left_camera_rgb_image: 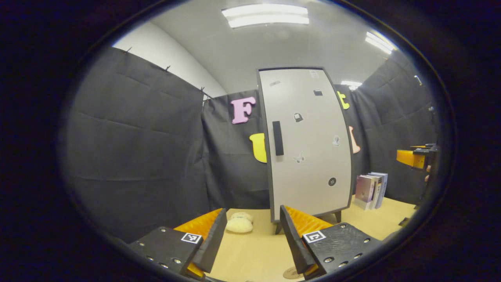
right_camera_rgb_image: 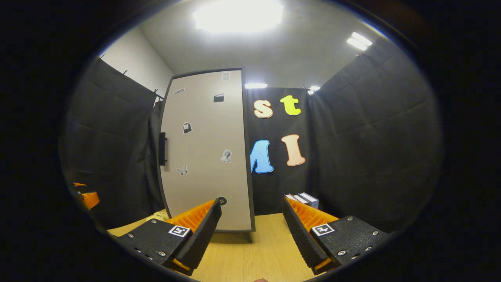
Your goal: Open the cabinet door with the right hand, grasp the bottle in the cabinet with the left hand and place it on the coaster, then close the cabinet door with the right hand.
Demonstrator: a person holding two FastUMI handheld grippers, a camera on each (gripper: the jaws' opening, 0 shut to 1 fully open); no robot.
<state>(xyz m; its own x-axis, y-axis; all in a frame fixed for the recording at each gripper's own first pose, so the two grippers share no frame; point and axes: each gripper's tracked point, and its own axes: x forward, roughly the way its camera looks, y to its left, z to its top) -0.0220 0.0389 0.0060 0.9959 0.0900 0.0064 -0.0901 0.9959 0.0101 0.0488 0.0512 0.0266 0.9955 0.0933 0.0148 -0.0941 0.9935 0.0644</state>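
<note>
Cabinet door (left_camera_rgb_image: 309, 145): sitting closed in both views, its dark handle (left_camera_rgb_image: 277, 138) untouched on the edge nearer the left tool
Right tool (right_camera_rgb_image: 250, 231): hanging released over the table (right_camera_rgb_image: 250, 254), fingers spread wide and grasping nothing, facing the door from in front and apart from it
Left tool (left_camera_rgb_image: 252, 239): also waiting released and empty, low over the table in front of the cabinet
Bottle: presumably sitting inside the cabinet behind the closed door, so I cannot tell its place
Coaster (left_camera_rgb_image: 291, 273): a round disc is peeking out on the table just by the left tool's fingers, likely the coaster
Other things: books (left_camera_rgb_image: 371, 190) standing beside the cabinet, two pale round lumps (left_camera_rgb_image: 239, 222) lying on the table
Progress: nothing is looking done yet; opening the door, lifting out the bottle, setting it on the coaster and closing up are all remaining
</note>
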